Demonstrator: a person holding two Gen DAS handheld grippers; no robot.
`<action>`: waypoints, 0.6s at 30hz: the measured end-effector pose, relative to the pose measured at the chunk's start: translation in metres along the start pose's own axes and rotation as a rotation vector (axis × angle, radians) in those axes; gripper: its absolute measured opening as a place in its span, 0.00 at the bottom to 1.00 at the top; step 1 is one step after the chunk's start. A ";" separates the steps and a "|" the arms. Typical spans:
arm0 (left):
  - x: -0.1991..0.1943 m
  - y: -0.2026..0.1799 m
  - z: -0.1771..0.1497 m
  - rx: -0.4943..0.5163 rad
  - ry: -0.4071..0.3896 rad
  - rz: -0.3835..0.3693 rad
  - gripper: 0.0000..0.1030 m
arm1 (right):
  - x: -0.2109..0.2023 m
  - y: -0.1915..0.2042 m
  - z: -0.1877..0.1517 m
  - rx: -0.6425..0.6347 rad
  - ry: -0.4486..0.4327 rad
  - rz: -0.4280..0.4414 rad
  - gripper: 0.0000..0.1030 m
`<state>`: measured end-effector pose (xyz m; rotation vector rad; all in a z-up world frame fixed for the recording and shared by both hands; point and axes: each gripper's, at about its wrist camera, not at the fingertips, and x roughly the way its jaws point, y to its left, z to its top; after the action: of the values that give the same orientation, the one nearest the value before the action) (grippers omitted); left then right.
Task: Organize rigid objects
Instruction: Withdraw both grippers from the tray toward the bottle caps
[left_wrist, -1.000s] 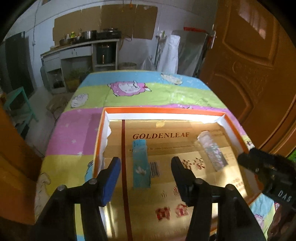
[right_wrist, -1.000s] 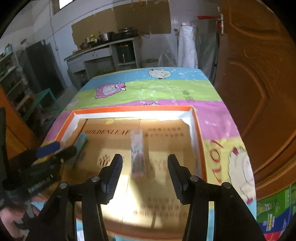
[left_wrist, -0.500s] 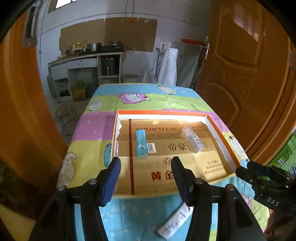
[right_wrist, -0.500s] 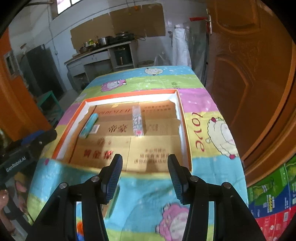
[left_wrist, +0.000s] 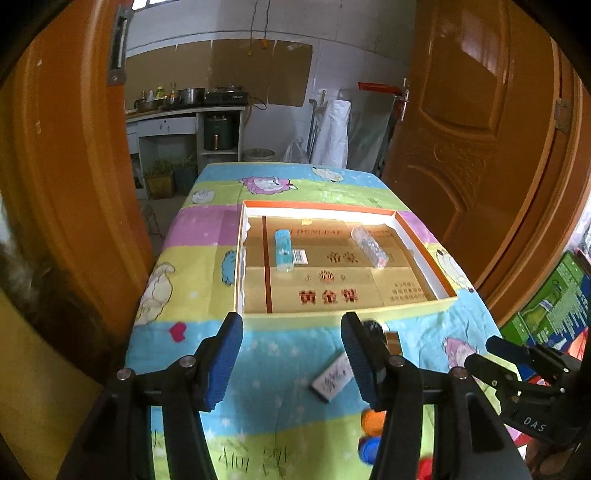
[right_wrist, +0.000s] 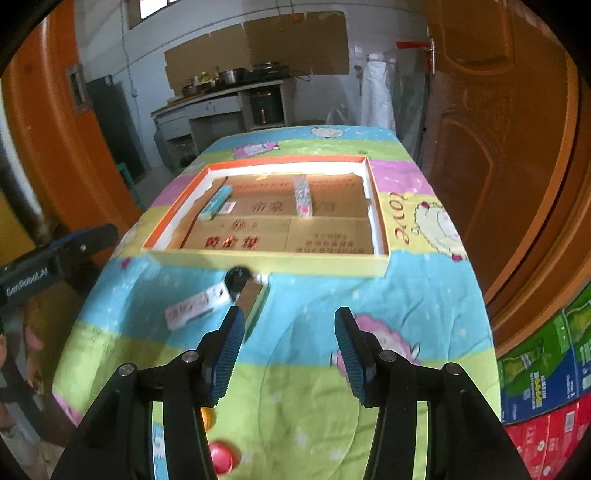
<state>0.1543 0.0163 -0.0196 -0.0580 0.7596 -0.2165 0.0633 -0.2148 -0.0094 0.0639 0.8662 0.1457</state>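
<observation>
An orange-rimmed shallow cardboard box (left_wrist: 424, 251) (right_wrist: 376, 206) lies on the cartoon-print tablecloth. In it lie a teal box (left_wrist: 283, 251) (right_wrist: 217, 201) and a clear patterned case (left_wrist: 369, 246) (right_wrist: 303, 195). In front of the box lie a white patterned box (left_wrist: 330, 376) (right_wrist: 194, 304), a black round thing (right_wrist: 238, 278) and a brown flat card (right_wrist: 251, 299). My left gripper (left_wrist: 291, 354) is open and empty, held above the near table. My right gripper (right_wrist: 288, 350) is open and empty, also above the near table.
Orange, blue and red small items (left_wrist: 371, 421) (right_wrist: 221, 458) lie at the table's near edge. Wooden doors (left_wrist: 480, 147) stand on both sides. A kitchen counter (right_wrist: 221, 99) is at the back. Printed cartons (right_wrist: 546, 369) stand at the right.
Both grippers have pulled back from inside the box to above the near table edge, both open and empty. The teal box and clear case stay in the box.
</observation>
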 end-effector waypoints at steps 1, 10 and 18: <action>-0.002 0.001 -0.005 0.002 0.003 -0.004 0.54 | -0.001 0.001 -0.006 -0.004 0.006 0.006 0.51; -0.015 0.011 -0.034 -0.011 0.008 -0.035 0.54 | 0.000 -0.001 -0.049 0.008 0.064 0.039 0.51; -0.020 0.000 -0.054 0.031 0.013 -0.056 0.54 | -0.010 0.027 -0.076 -0.099 0.072 0.112 0.51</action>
<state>0.1029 0.0221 -0.0454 -0.0483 0.7682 -0.2817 -0.0038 -0.1895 -0.0473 0.0151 0.9258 0.2973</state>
